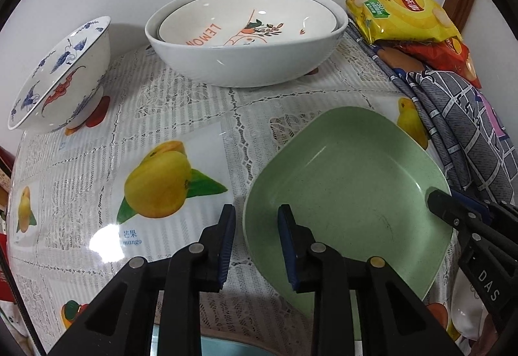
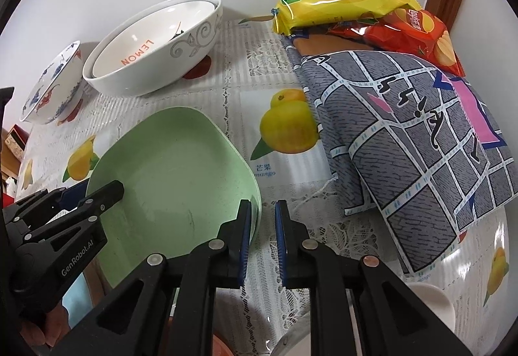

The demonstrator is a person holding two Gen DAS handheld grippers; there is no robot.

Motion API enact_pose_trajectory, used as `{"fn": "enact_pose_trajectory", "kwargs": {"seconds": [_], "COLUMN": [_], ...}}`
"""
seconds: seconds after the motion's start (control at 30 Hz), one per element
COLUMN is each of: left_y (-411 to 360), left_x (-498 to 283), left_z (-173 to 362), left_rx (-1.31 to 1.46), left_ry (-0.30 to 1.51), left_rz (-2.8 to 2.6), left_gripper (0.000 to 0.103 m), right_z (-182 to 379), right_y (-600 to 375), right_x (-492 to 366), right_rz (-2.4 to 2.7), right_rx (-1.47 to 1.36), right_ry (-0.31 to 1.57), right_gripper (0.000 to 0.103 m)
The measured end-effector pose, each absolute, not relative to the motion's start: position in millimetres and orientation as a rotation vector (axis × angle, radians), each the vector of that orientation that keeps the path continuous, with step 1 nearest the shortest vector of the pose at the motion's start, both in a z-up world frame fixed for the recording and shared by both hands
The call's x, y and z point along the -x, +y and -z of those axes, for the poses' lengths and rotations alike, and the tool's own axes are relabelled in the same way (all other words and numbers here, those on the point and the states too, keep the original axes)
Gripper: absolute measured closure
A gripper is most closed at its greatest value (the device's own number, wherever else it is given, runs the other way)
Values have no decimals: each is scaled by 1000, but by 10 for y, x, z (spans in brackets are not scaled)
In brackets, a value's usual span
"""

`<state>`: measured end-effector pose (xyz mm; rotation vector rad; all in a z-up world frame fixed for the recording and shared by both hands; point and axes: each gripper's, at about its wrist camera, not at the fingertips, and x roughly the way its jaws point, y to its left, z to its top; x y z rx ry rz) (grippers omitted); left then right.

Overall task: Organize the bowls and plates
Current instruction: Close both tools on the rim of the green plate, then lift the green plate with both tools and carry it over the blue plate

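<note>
The left tool (image 1: 256,220) straddles the near-left rim of the green plate (image 1: 349,174), jaws narrowed but pads apparently not pressing. The right tool (image 2: 263,216), marked "DAS", straddles the opposite rim likewise; the left's arm reads "GenRobot.AI". The plate sits on the counter (image 1: 194,116), whose cloth prints "mango". Behind, a "LEMON" dish (image 1: 249,21) nests in a white bowl (image 1: 239,64).

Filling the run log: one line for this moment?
left gripper: astride green plate rim | right gripper: astride opposite rim
</note>
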<state>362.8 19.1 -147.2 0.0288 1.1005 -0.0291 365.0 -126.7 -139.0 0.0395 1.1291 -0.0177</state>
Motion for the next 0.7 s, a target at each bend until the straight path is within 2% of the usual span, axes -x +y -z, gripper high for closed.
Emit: {"fn": "enact_pose_trajectory", "kwargs": {"seconds": [0.07,0.1,0.17,0.7], "left_y": [196,187,185,230], "left_x": [-3614,-3612,-3616,-3443], "left_z": [1473,1469,1463,1178], "left_rx": [-23,-22,-8,35], "left_ry": [1095,1093,1086,1034], "left_rz": [47,44,45,84], "left_gripper": [85,86,89,93], "right_z": [1388,1390,1393,1190], "right_y": [-1258,-1249,-1240,-1346], "right_x": [-3653,-3647,-3644,-3548], "right_rz": [19,16,13,-17], "right_rx": [-38,-40,-44,-116], "right_ry": [1126,1124,1121,1034], "right_gripper": [89,94,97,98]}}
